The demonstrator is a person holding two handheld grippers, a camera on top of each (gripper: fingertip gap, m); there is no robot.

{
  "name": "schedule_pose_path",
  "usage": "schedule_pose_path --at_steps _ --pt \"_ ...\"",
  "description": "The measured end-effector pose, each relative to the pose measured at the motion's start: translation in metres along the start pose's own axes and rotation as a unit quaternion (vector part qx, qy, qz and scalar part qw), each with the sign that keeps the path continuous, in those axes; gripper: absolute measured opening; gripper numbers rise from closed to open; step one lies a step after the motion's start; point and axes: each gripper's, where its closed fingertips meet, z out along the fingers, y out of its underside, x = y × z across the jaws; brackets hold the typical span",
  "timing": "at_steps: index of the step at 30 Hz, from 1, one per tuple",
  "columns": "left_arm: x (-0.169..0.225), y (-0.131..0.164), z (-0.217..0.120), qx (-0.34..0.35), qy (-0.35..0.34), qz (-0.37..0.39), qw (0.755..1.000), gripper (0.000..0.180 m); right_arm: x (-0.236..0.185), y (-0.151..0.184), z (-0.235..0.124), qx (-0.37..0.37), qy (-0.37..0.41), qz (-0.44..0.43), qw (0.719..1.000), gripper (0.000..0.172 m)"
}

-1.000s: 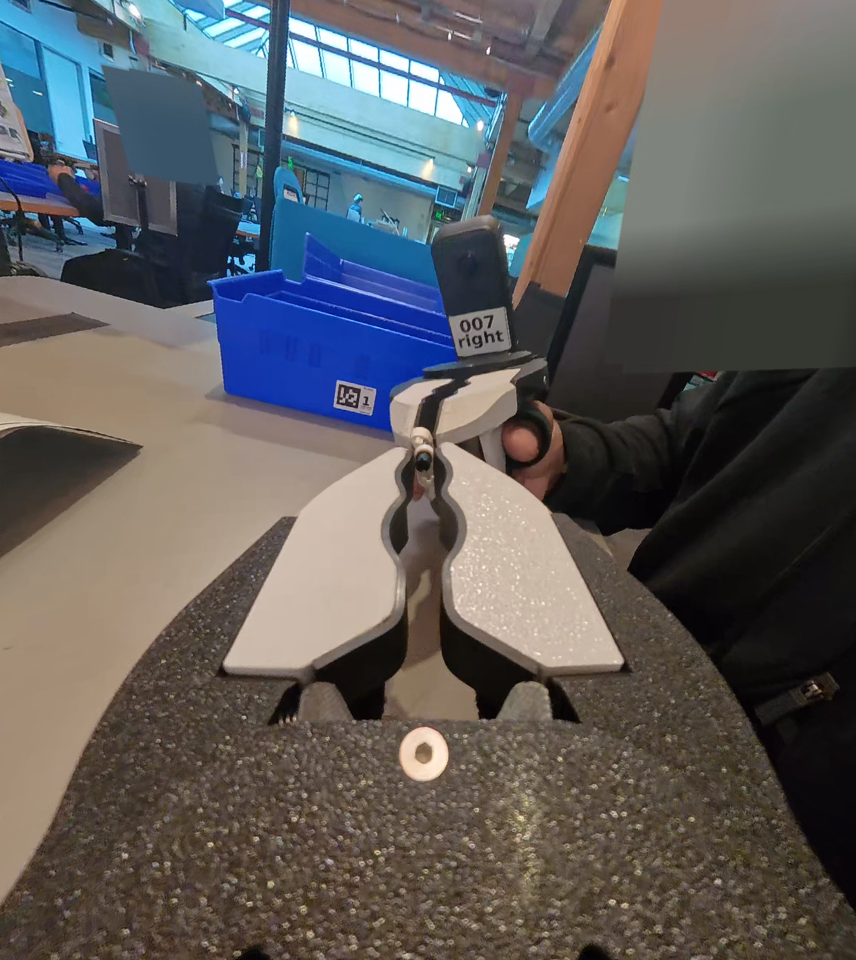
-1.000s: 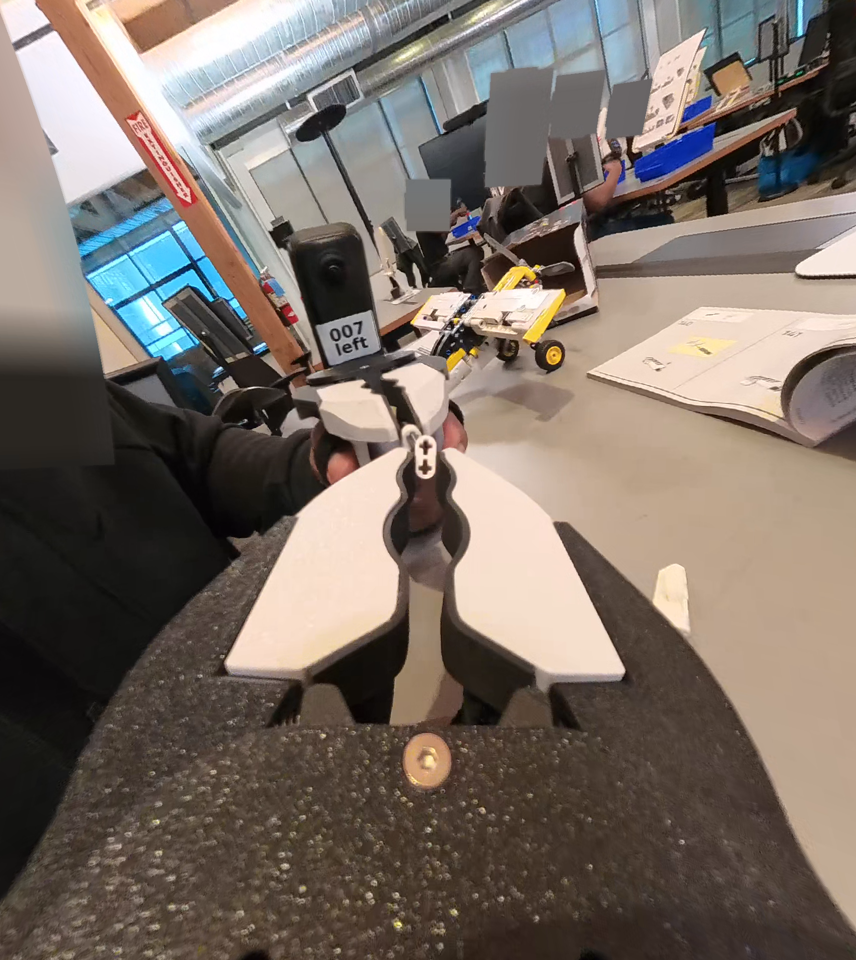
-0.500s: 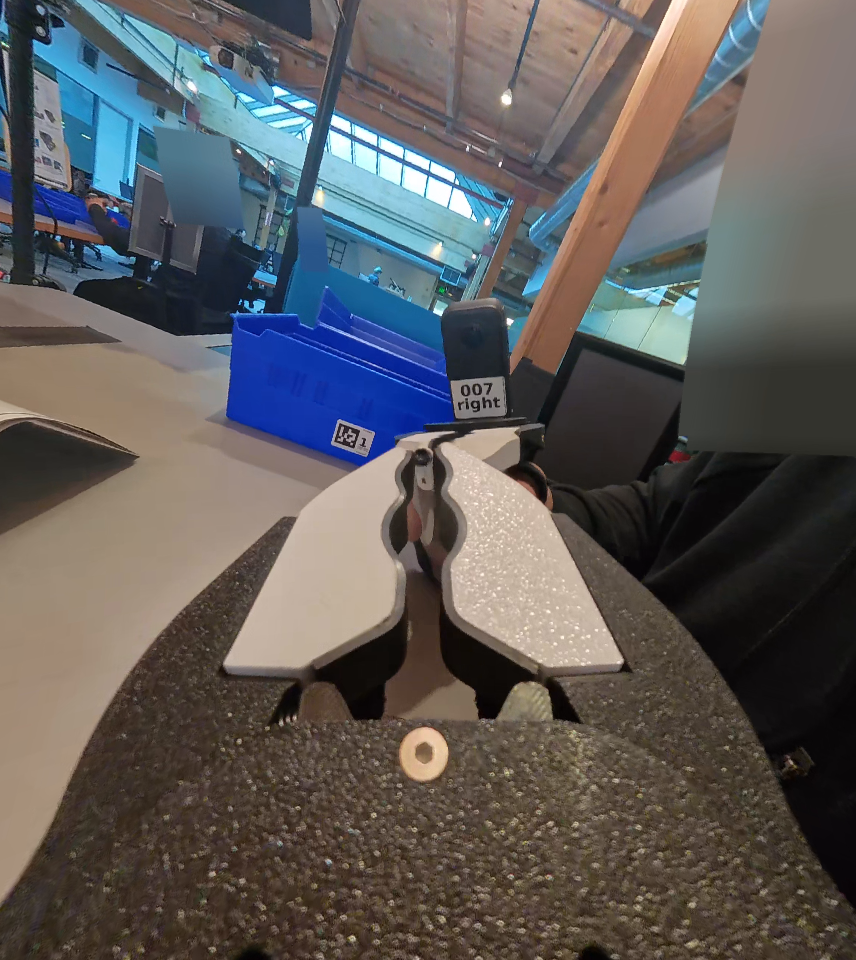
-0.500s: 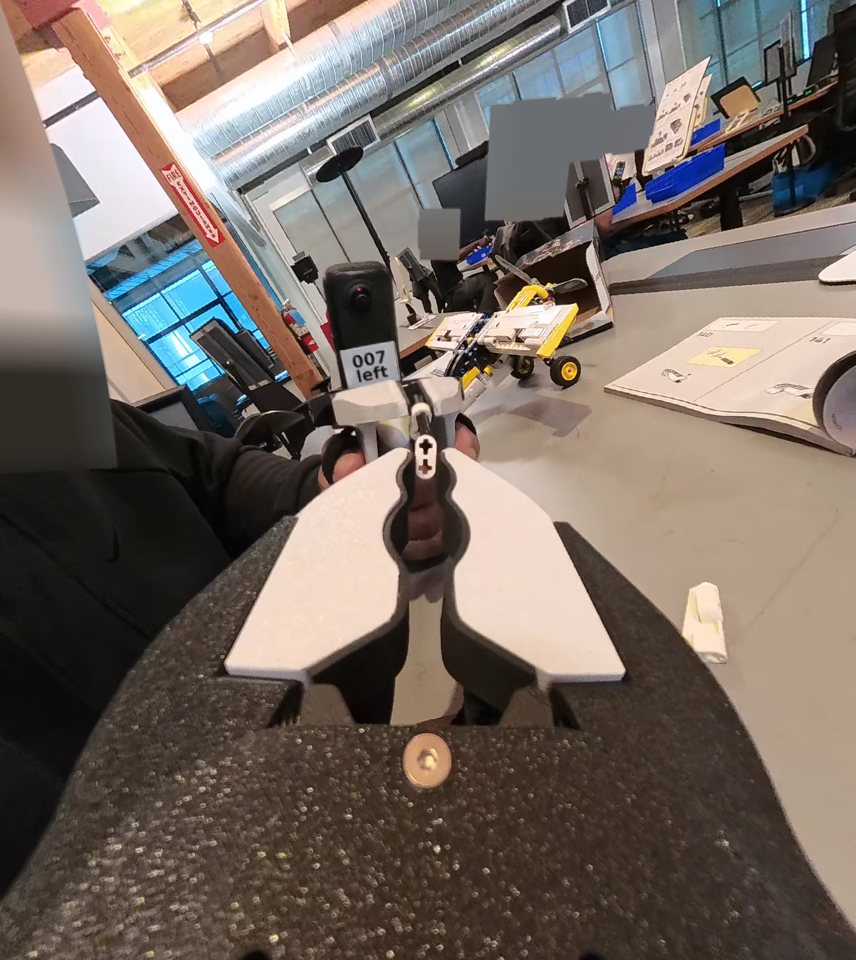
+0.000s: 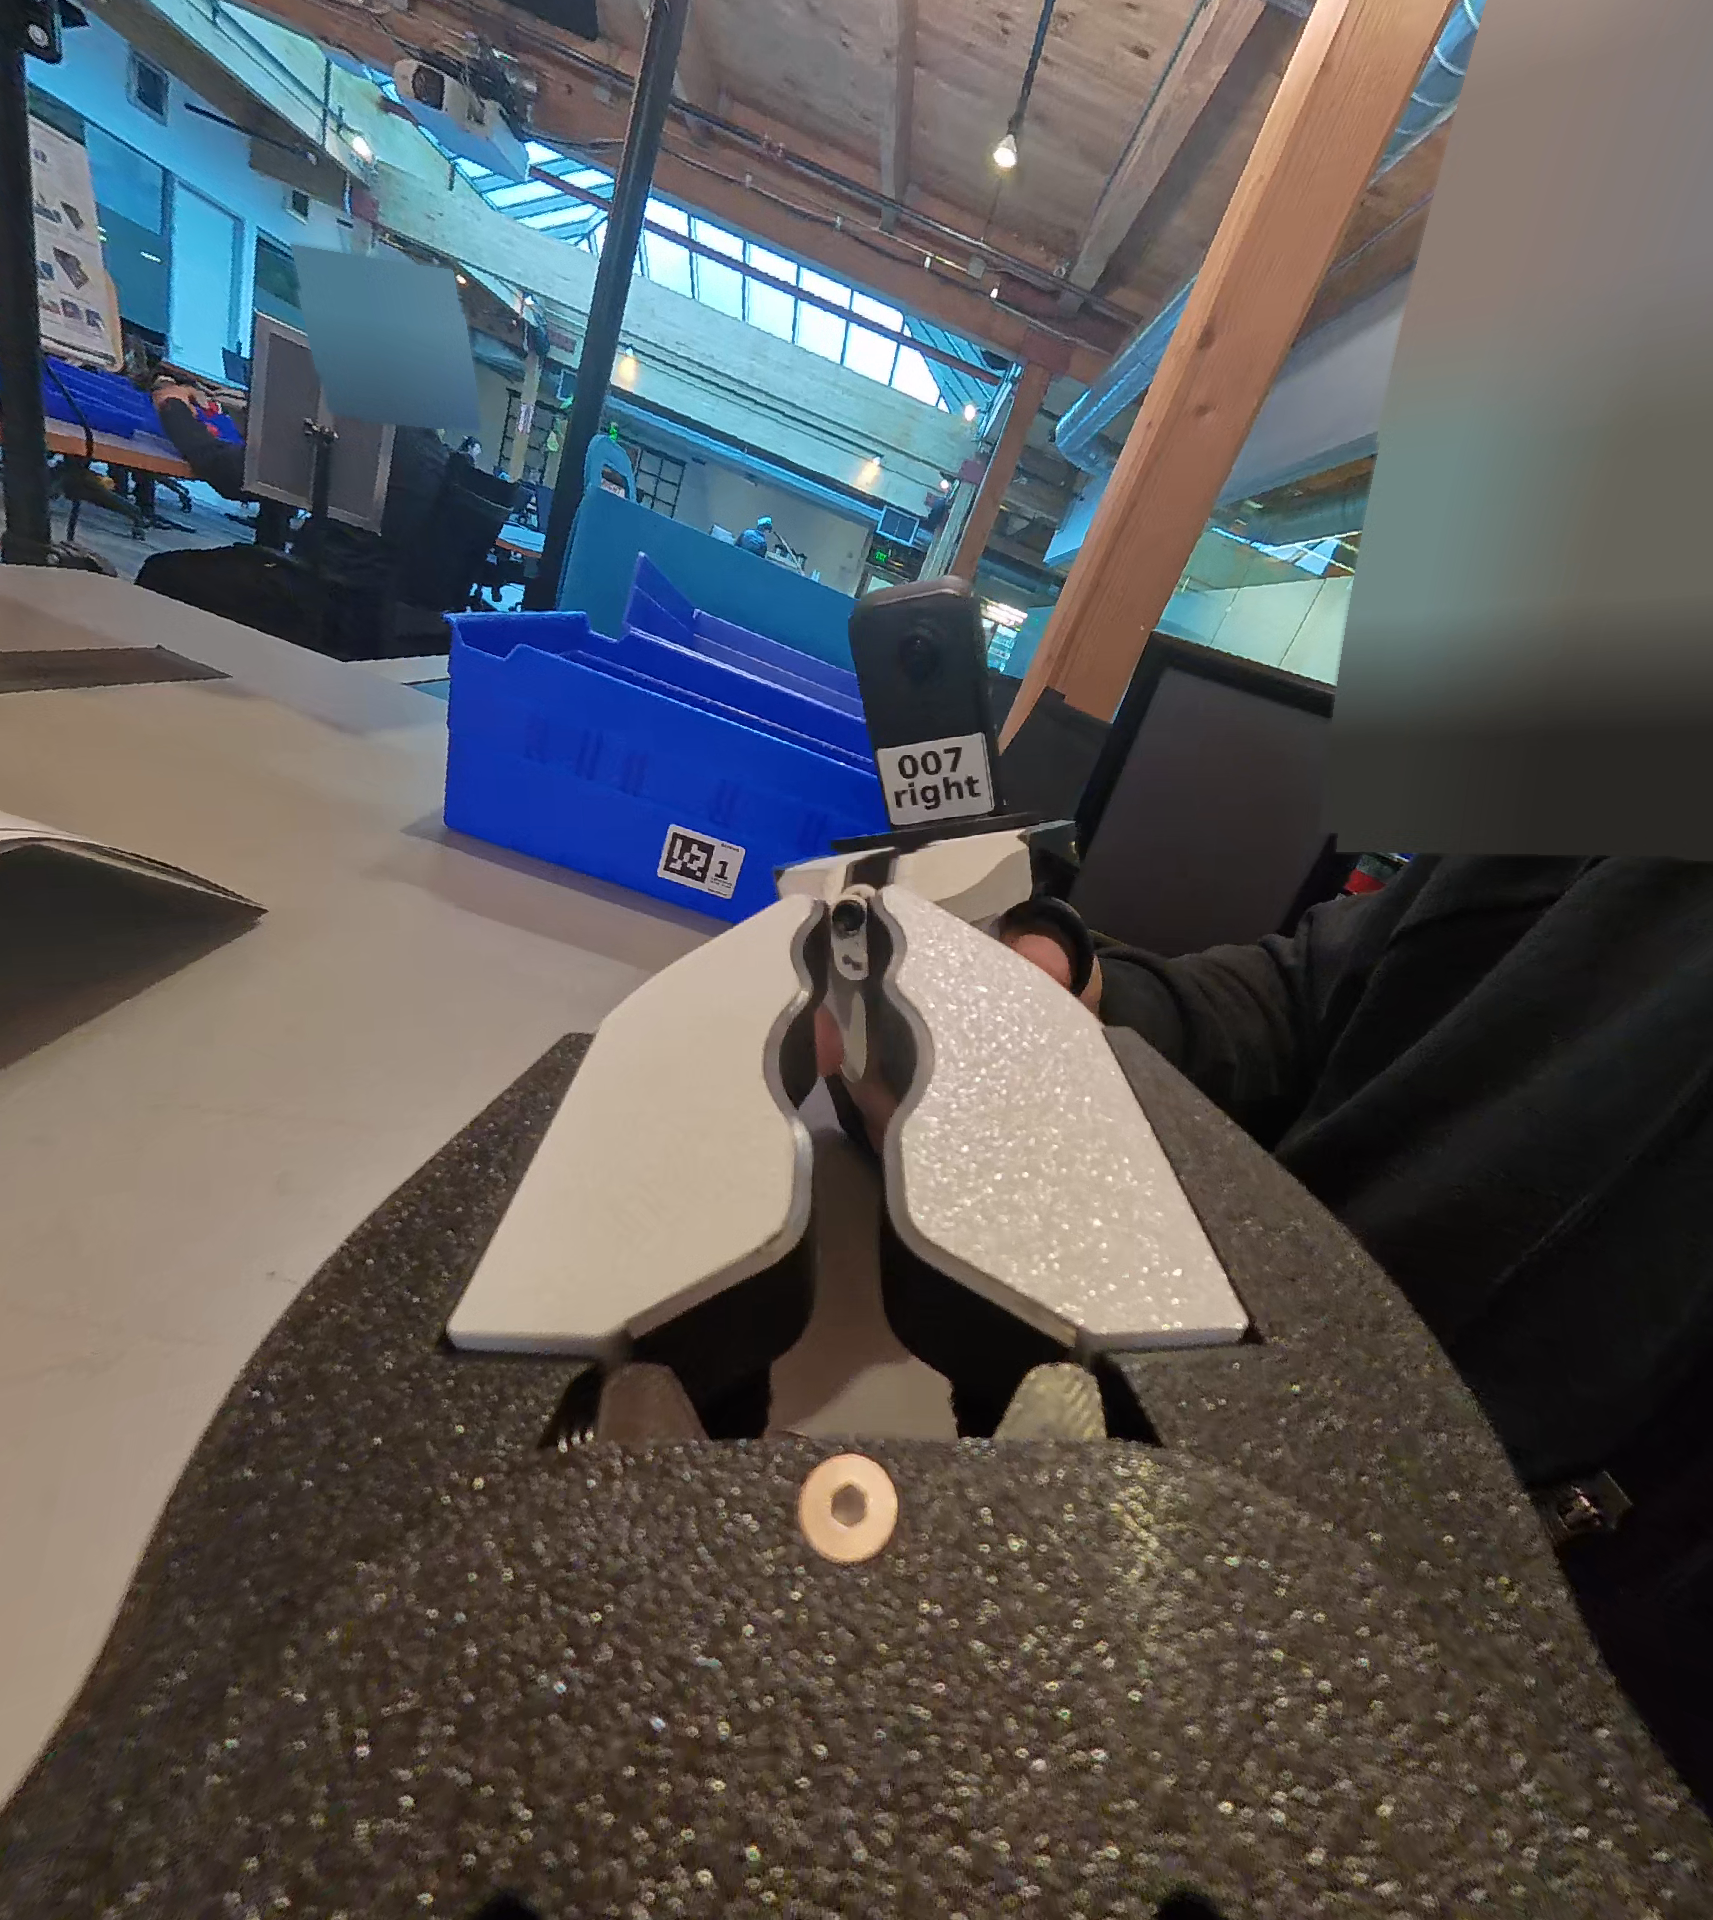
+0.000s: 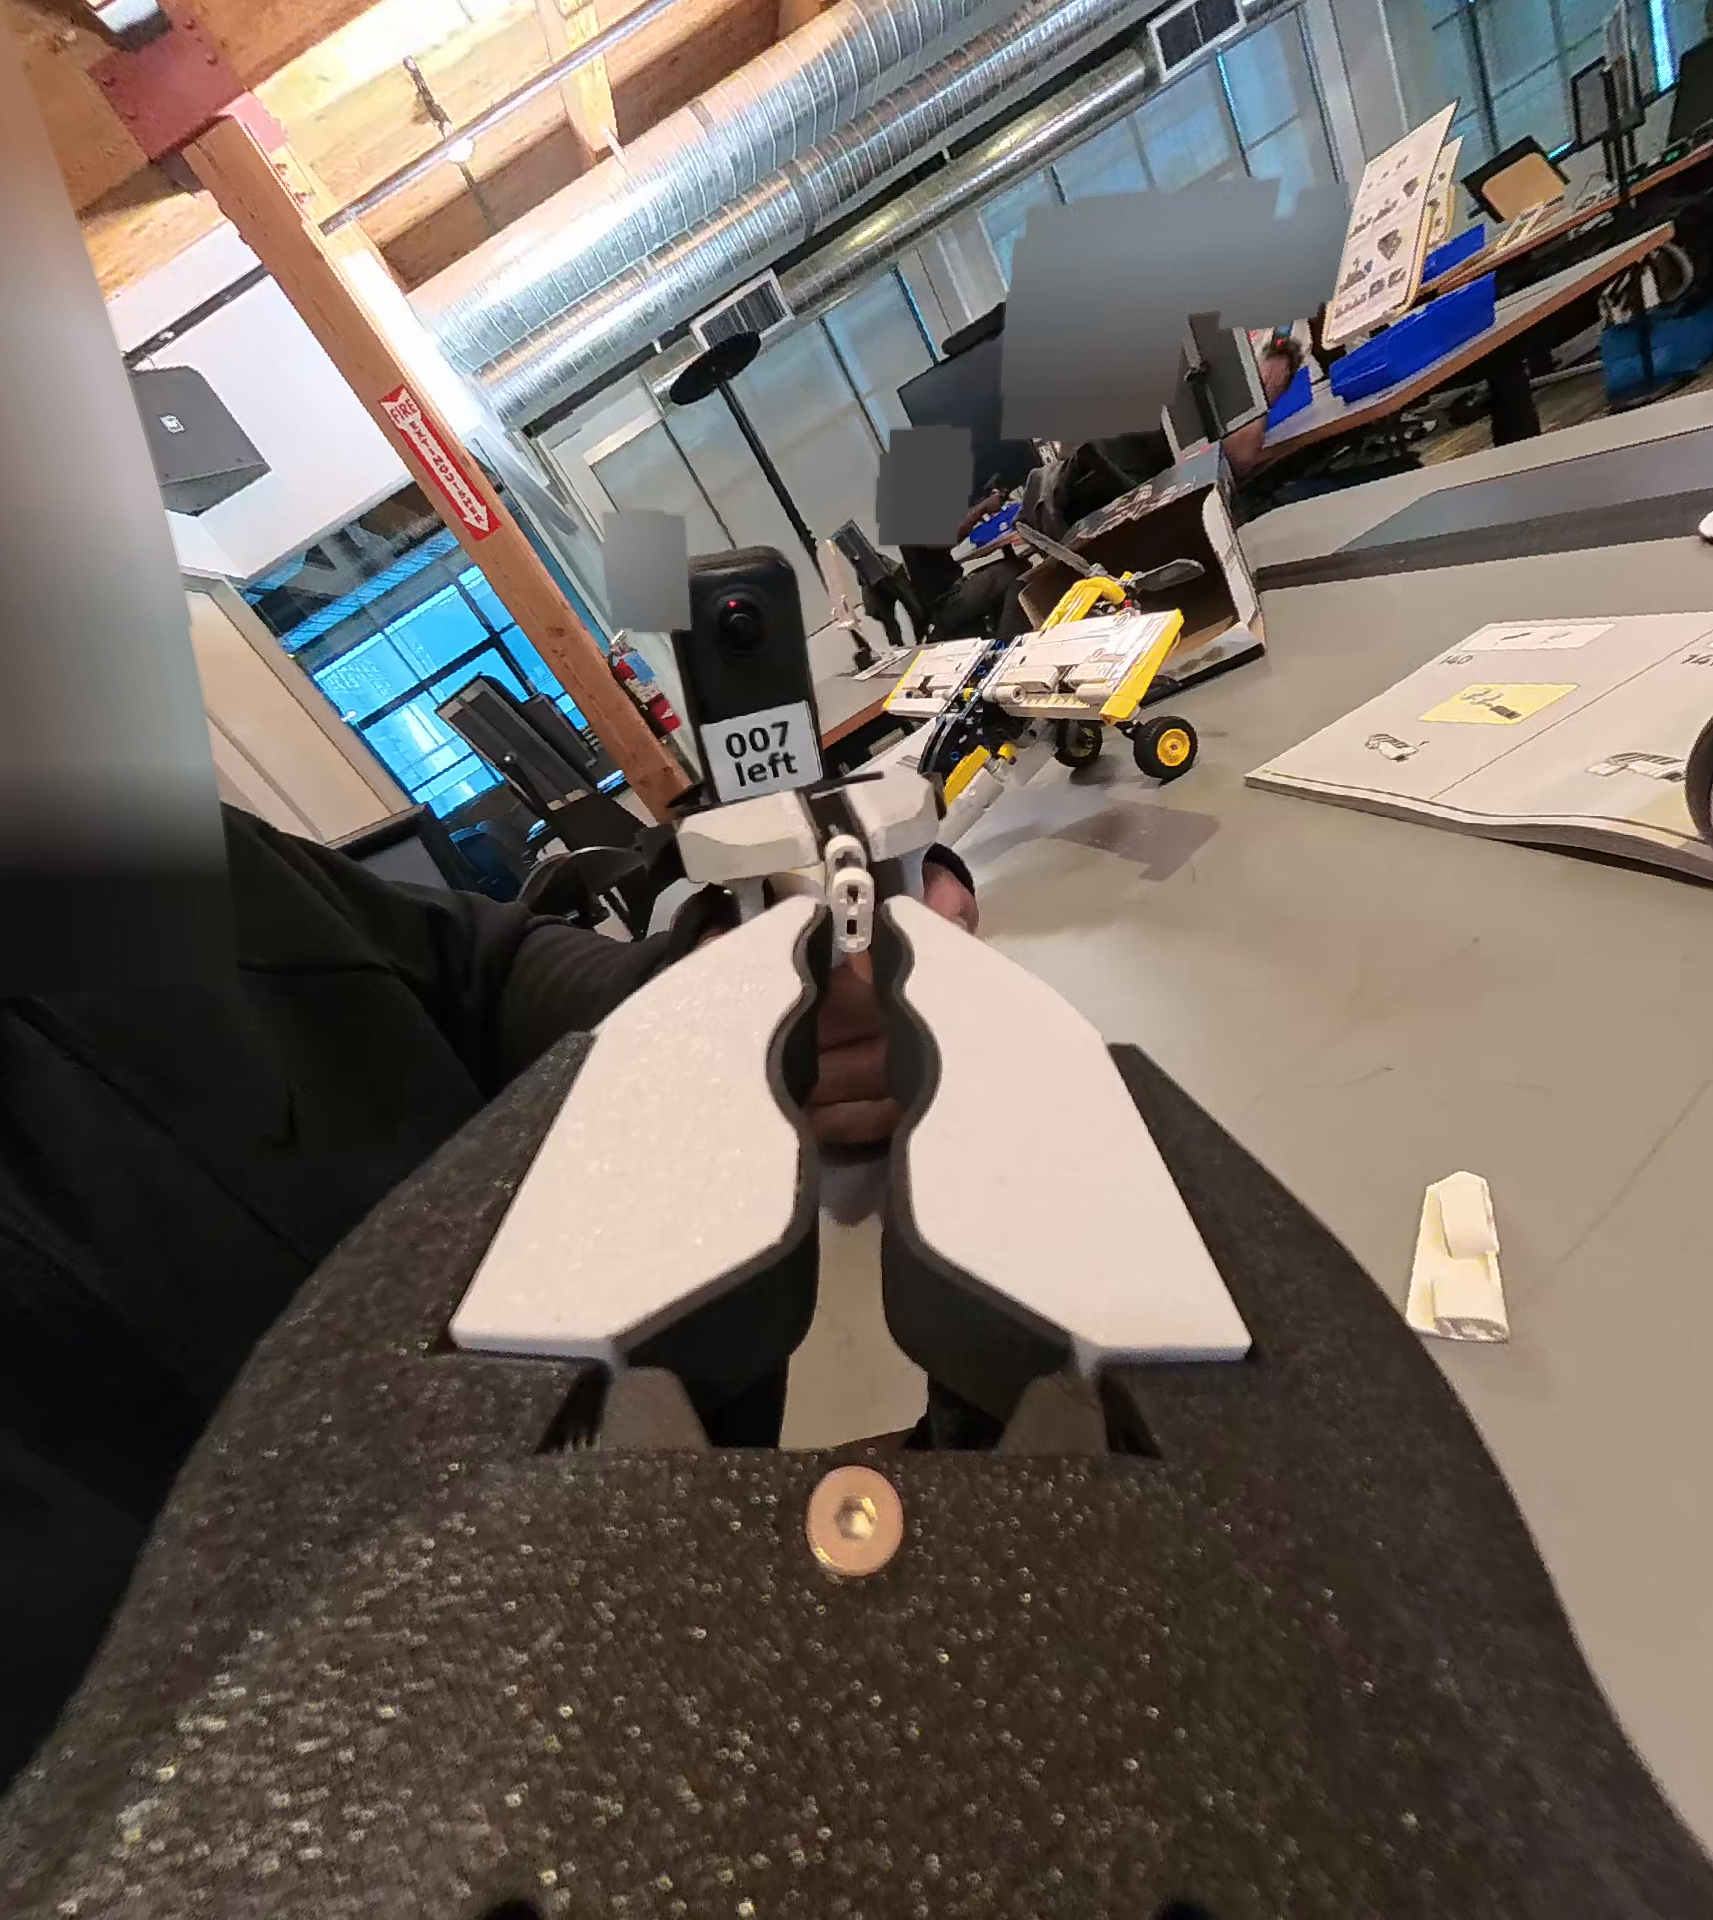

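Note:
My left gripper [image 5: 847, 916] is shut on a small light-grey brick part [image 5: 849, 951] with a black pin at its tip. My right gripper [image 6: 850, 912] is shut on a small white brick part [image 6: 852, 902] with a cross-shaped hole. The two grippers face each other tip to tip above the grey table [image 6: 1351, 1039]. In the right wrist view the left gripper [image 6: 836, 831] holds its part [image 6: 841, 854] just behind mine, almost touching it. In the left wrist view the right gripper [image 5: 883, 868] sits right behind my fingertips.
A blue bin [image 5: 603, 758] stands on the table behind the grippers. An open instruction booklet [image 6: 1558, 748] lies to the right, also in the left wrist view [image 5: 21, 894]. A yellow and white brick plane [image 6: 1039, 675] stands farther back. A loose white part [image 6: 1454, 1257] lies on the table. Less than 4 cm separates the two grippers' tips.
The two grippers have come closer together, tip to tip, and both views have tilted upward. Each keeps its small part in its grasp.

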Motion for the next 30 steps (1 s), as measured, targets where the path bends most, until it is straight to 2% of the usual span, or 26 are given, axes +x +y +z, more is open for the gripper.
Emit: schedule_pose_path --at_steps 13,18,22,25,28,30 --pt "0.004 0.003 0.000 -0.013 0.011 -0.001 1.000 0.007 -0.002 0.006 0.000 -0.029 -0.014 -0.002 0.999 0.007" --pt "0.009 0.016 0.003 -0.060 0.033 0.005 0.998 0.005 -0.001 0.005 -0.003 -0.033 -0.012 -0.012 0.999 0.007" --pt "0.017 0.027 0.007 -0.096 0.038 0.039 0.994 0.000 0.002 0.009 -0.006 -0.060 -0.001 -0.035 0.998 0.007" --pt "0.005 0.032 0.007 -0.116 0.003 0.043 0.992 0.000 0.009 0.014 -0.009 -0.077 0.022 -0.048 0.996 0.007" --pt "-0.011 0.036 0.004 -0.139 -0.049 0.063 0.987 0.000 0.029 0.019 -0.015 -0.110 0.091 -0.081 0.986 0.007" --pt "-0.013 0.035 0.002 -0.138 -0.059 0.078 0.986 0.000 0.043 0.021 -0.022 -0.132 0.142 -0.118 0.974 0.007"
